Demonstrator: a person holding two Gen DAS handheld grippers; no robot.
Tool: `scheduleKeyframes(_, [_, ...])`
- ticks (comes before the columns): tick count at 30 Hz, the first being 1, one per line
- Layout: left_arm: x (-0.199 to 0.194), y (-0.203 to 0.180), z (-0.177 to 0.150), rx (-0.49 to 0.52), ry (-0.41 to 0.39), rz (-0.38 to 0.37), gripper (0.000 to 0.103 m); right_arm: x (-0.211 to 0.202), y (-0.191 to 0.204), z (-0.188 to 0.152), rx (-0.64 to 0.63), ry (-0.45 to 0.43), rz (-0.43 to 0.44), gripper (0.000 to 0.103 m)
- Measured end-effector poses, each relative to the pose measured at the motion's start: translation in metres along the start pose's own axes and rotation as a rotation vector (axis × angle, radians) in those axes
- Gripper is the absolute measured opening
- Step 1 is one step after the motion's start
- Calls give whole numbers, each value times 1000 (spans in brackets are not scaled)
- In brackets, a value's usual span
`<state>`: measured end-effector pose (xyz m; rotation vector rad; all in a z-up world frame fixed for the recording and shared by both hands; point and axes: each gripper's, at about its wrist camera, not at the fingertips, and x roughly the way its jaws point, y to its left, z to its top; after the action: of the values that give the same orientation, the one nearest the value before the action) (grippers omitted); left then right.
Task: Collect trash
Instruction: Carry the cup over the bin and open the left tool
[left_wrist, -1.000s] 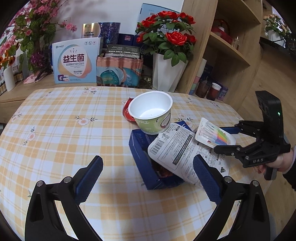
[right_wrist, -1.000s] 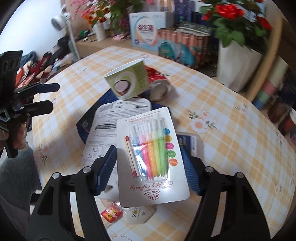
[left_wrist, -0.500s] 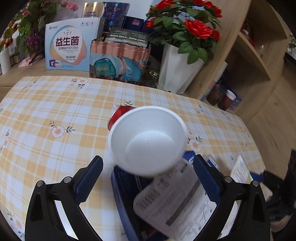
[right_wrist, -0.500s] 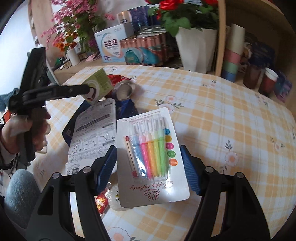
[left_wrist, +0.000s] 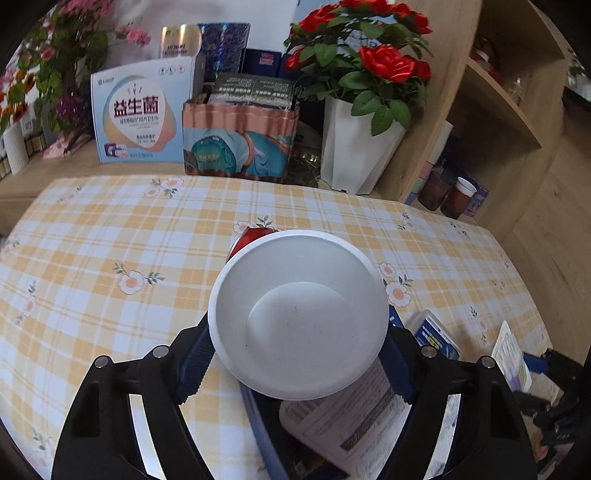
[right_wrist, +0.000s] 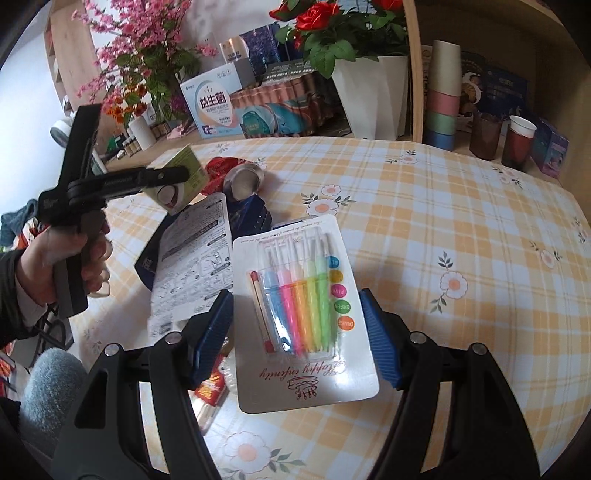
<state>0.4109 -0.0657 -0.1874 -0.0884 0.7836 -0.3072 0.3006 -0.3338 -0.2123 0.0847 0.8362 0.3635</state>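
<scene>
Left claw (left_wrist: 297, 354) is closing around the white paper cup (left_wrist: 298, 314); the cup sits between its blue pads, which look to be at the cup wall, though whether they press yet I can't tell. The cup stands on the blue box (right_wrist: 251, 216) in the middle of the desk (left_wrist: 110, 236), with the red can (right_wrist: 236, 177) just behind it and the printed leaflet (right_wrist: 195, 258) just in front.

Right claw (right_wrist: 297, 332) is clenched across the pen blister card (right_wrist: 303, 317), one pad on each long edge, the card held in front of the cup and above the desk.

Judgement: the cup is empty, light and thin-walled, so it will crush or ovalise under a hard squeeze; take it across the wall below the rolled rim, gently. The card is stiff but slick and flat, so an edge grip could let it pivot; keep it level.
</scene>
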Motion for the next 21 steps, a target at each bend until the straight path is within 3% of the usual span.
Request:
scheduleKeyframes(12, [-120,-36,-32,173,-86,-66,77,-55,36,-17,66,-102,19,69])
scheduleKeyframes(21, [-194,-63,-92,240,-94,-129,77,-108,70,-46,93,-169,23,69])
